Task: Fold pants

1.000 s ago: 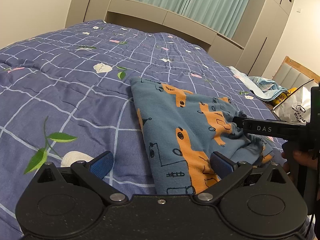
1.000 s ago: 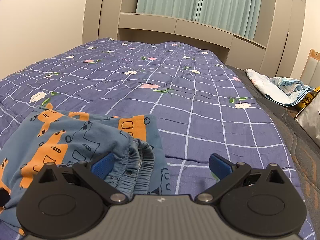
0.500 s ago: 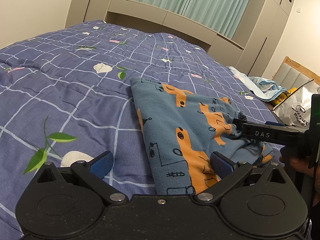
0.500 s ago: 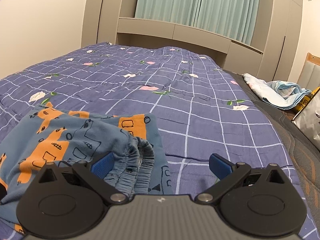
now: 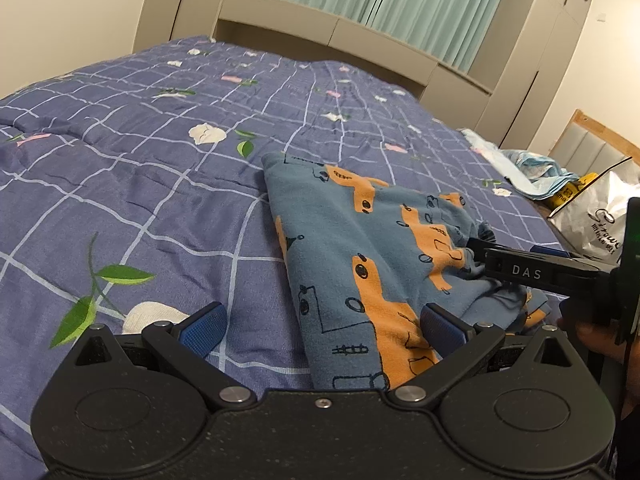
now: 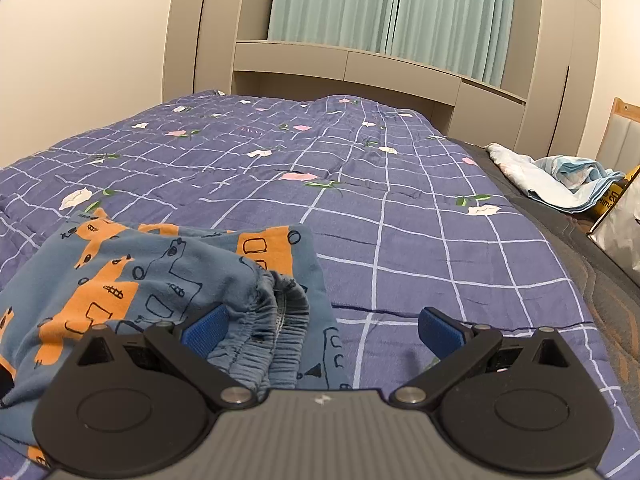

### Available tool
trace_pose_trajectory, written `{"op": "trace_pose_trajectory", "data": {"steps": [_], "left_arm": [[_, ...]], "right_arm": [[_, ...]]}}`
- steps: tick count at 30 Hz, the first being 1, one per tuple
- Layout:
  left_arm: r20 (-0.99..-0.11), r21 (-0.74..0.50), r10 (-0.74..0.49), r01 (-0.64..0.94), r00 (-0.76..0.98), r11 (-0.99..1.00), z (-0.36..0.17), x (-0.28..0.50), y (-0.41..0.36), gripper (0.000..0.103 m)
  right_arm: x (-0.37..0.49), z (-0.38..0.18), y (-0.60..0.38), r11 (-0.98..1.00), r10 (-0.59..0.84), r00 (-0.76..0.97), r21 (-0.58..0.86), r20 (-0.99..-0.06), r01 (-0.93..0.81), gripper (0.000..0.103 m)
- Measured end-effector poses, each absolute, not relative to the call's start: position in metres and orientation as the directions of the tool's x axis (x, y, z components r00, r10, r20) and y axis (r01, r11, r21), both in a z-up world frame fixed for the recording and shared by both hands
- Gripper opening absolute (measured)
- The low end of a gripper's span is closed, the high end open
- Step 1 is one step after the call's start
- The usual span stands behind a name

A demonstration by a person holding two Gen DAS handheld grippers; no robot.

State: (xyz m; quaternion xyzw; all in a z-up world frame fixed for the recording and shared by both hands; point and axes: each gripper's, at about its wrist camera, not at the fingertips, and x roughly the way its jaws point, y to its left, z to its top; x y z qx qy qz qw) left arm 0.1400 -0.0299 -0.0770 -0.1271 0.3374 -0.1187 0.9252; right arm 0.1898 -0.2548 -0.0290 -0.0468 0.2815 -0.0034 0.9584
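Blue pants (image 5: pixel 360 248) with an orange print lie folded on the purple checked bedspread (image 5: pixel 140 184). My left gripper (image 5: pixel 320 322) is open and empty, low over the near left edge of the pants. My right gripper (image 6: pixel 322 326) is open, with the gathered waistband (image 6: pixel 272 312) lying between its fingers near the left pad (image 6: pixel 204 328). In the left wrist view the right gripper's finger (image 5: pixel 532 270) reaches over the pants' right edge. The pants also show in the right wrist view (image 6: pixel 132 276).
A light blue cloth pile (image 6: pixel 560 180) lies at the bed's right side. A white plastic bag (image 5: pixel 596 216) and a yellow item (image 5: pixel 568 194) stand beside it. A headboard shelf (image 6: pixel 352 64) and curtains (image 6: pixel 384 12) are at the far end.
The right gripper has drawn back and risen a little, off the waistband's top. The left gripper and the pants have hardly moved.
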Motion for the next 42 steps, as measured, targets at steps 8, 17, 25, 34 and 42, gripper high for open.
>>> {"op": "trace_pose_trajectory", "data": {"steps": [8,17,25,34,42], "left_arm": [[-0.659,-0.300,-0.269,0.082,0.703,0.950,-0.0665,0.1489,-0.0354,0.103],[-0.673,-0.297,-0.258,0.066,0.693,0.953,-0.0656,0.1495,-0.0377,0.103],[-0.674,-0.296,-0.258,0.066,0.693,0.953,-0.0655,0.1500,-0.0374,0.103],[-0.673,-0.296,-0.257,0.066,0.693,0.953,-0.0659,0.1497,-0.0377,0.103],[-0.673,-0.297,-0.258,0.066,0.693,0.952,-0.0660,0.1496,-0.0373,0.103]], "right_arm": [[0.1901,-0.0301,-0.2586,0.998,-0.016,0.841,-0.063,-0.541,-0.021,0.103],[0.1890,-0.0315,-0.2570,0.998,-0.021,0.846,-0.067,-0.532,-0.018,0.103],[0.1891,-0.0336,-0.2588,0.999,-0.008,0.845,-0.045,-0.534,-0.019,0.103],[0.1898,-0.0341,-0.2590,0.999,-0.007,0.846,-0.044,-0.534,-0.020,0.103],[0.1897,-0.0342,-0.2593,0.999,-0.007,0.846,-0.044,-0.534,-0.020,0.103]]}}
